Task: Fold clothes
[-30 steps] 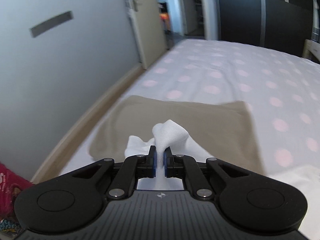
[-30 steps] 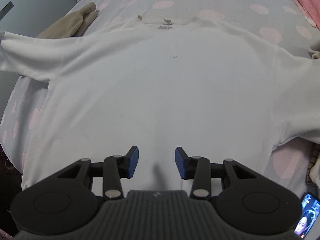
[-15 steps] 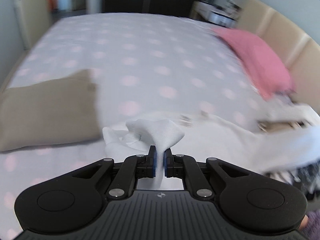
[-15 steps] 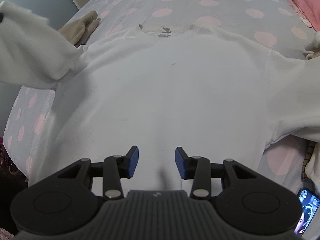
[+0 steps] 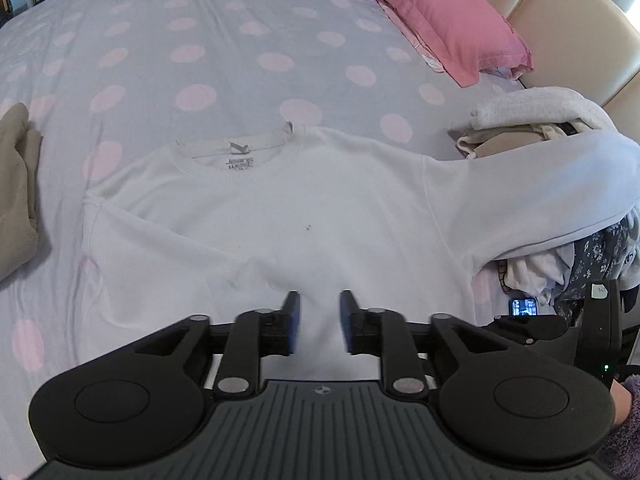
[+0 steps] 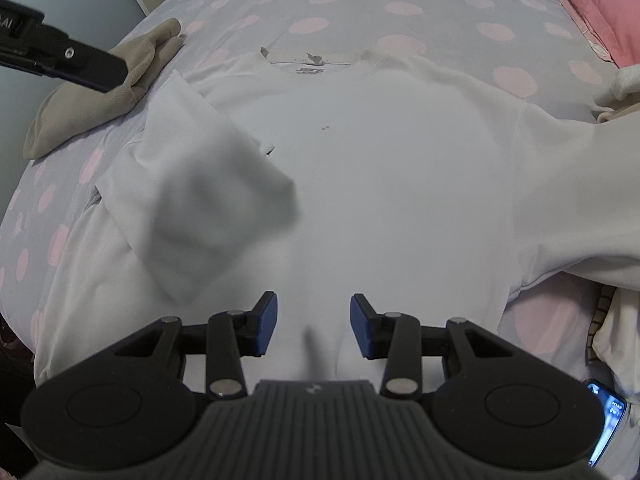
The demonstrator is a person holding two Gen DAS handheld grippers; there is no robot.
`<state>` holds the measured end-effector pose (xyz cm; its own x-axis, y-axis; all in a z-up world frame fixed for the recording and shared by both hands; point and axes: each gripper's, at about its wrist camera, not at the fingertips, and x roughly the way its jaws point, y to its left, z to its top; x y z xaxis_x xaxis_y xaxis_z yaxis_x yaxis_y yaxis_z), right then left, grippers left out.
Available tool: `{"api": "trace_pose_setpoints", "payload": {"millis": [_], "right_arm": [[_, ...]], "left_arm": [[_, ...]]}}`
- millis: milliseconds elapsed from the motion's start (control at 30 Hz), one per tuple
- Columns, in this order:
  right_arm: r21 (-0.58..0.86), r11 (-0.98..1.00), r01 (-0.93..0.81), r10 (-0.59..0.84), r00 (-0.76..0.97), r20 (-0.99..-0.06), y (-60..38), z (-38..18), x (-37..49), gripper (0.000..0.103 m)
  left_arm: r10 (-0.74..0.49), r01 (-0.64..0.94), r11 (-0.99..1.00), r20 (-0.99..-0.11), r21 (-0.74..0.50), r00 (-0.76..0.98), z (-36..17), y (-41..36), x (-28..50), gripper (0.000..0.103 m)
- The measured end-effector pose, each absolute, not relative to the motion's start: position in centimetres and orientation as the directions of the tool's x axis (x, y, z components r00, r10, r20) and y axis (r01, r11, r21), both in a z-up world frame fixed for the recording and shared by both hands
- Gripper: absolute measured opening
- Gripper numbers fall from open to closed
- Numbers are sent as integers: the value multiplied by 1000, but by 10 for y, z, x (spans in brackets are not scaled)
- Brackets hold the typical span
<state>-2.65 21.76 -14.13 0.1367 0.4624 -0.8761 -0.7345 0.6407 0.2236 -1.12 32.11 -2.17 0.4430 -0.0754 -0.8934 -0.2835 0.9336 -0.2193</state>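
A white long-sleeved sweatshirt (image 5: 320, 216) lies flat on the dotted bedsheet (image 5: 200, 40), collar at the far side. It also fills the right wrist view (image 6: 380, 184). Its left sleeve (image 6: 208, 192) is blurred and lies folded across the chest. Its right sleeve (image 5: 540, 192) stretches over a clothes pile. My left gripper (image 5: 319, 320) is open and empty above the lower chest. My right gripper (image 6: 313, 328) is open and empty above the hem.
A folded beige garment (image 6: 104, 92) lies left of the sweatshirt. A pink pillow (image 5: 440, 16) is at the far right by the headboard. A pile of clothes (image 5: 536, 128) sits at the right. A phone (image 6: 608, 420) lies at the lower right.
My left gripper swung right across the bed with the white sleeve, then opened and let it go onto the chest. The right gripper stayed open over the hem.
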Motion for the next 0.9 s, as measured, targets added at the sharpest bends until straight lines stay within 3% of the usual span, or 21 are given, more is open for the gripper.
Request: {"api": "trace_pose_setpoints", "payload": {"millis": [167,533,733,900], "right_arm": [[256,626,-737,498,125,-858,221,-141,-26,44],[316,563,-764,569,81,-818,270,-132,-36,44],[256,556,-791,541,110,-834,323,-141,-32,63],[213,568,-795,505,133,-853,359,-160,-23,63]], "left_arm": [[-4,-331,929,-897,-167,443,-22,342,-25,37],[102,-430,902,-953,-33,287,-87,381,-101,37],[212,-462,884,-943,72,258,-104,408,-128,38],[193,-552,833,-953,33,235,-120,438,-137,39]]}}
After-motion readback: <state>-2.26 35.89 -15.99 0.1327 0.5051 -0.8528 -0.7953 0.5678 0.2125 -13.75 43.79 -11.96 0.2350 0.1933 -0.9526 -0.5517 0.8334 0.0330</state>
